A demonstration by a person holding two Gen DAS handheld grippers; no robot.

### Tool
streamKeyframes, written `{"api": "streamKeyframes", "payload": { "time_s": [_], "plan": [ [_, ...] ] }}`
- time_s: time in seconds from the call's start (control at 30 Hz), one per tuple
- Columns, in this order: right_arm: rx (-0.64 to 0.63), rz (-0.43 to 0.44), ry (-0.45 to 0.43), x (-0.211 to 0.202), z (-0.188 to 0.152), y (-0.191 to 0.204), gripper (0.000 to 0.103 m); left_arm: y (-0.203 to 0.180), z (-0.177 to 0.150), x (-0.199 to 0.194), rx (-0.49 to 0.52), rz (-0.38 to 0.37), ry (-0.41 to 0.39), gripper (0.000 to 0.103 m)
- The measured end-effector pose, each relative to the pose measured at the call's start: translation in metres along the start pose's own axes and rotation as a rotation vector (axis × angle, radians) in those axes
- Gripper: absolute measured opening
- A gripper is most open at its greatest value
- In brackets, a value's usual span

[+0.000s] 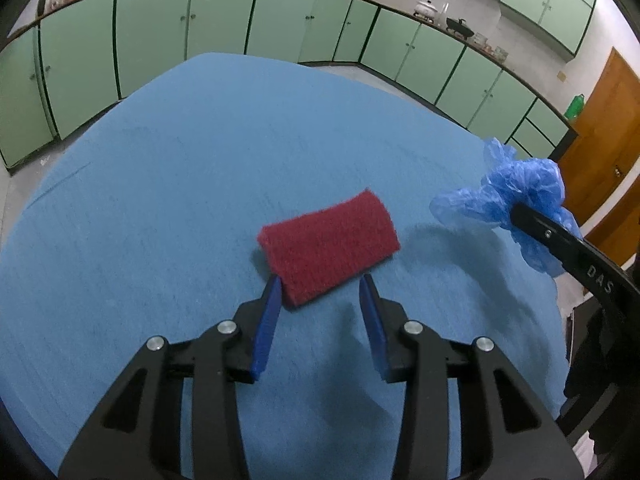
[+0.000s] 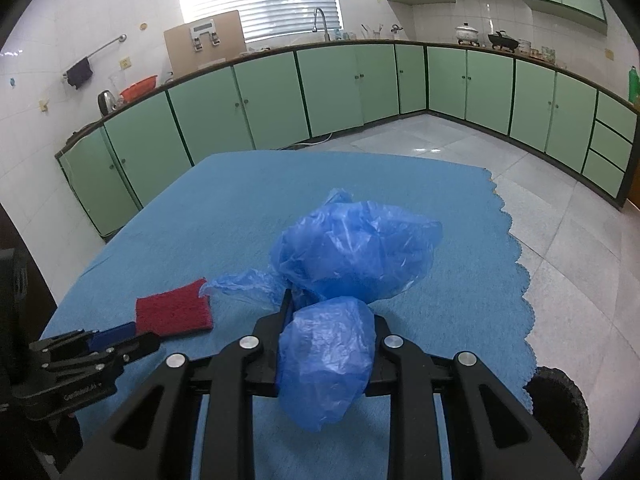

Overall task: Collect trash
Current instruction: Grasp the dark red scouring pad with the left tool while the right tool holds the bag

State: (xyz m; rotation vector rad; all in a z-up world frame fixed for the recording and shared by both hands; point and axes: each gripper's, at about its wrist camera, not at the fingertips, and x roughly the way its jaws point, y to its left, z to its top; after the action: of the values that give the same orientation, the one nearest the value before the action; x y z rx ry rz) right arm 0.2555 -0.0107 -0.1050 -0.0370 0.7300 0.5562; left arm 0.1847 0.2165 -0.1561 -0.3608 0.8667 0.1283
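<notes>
Blue plastic fills our right gripper (image 2: 326, 312): its jaws are clamped on a crumpled blue bag (image 2: 356, 256), which bulges ahead of the fingers and droops back between them, held above the blue cloth (image 2: 248, 200) that covers the table. In the left wrist view the same bag hangs at about three o'clock, over the table's edge.

Our left gripper (image 1: 320, 284) stands parted, with nothing pinched. A dark red scrub pad (image 1: 328, 240) lies flat on the cloth at twelve o'clock of its tips; the left blue pad (image 1: 269, 316) sits right against the pad's near corner, though we cannot tell if it touches, and the right one stands clear.

Pale green cabinets (image 2: 264, 96) ring the room from nine to three o'clock. A dark round bin (image 2: 560, 412) shows at four o'clock in the right view, beside the scalloped cloth edge.
</notes>
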Motion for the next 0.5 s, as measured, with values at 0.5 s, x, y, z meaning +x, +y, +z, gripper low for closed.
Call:
{"api": "streamKeyframes", "payload": {
  "time_s": [0.5],
  "plan": [
    [0.012, -0.003, 0.004, 0.000, -0.008, -0.004, 0.025, -0.004, -0.008, -0.011, 0.038, -0.005, -0.013, 0.061]
  ]
}}
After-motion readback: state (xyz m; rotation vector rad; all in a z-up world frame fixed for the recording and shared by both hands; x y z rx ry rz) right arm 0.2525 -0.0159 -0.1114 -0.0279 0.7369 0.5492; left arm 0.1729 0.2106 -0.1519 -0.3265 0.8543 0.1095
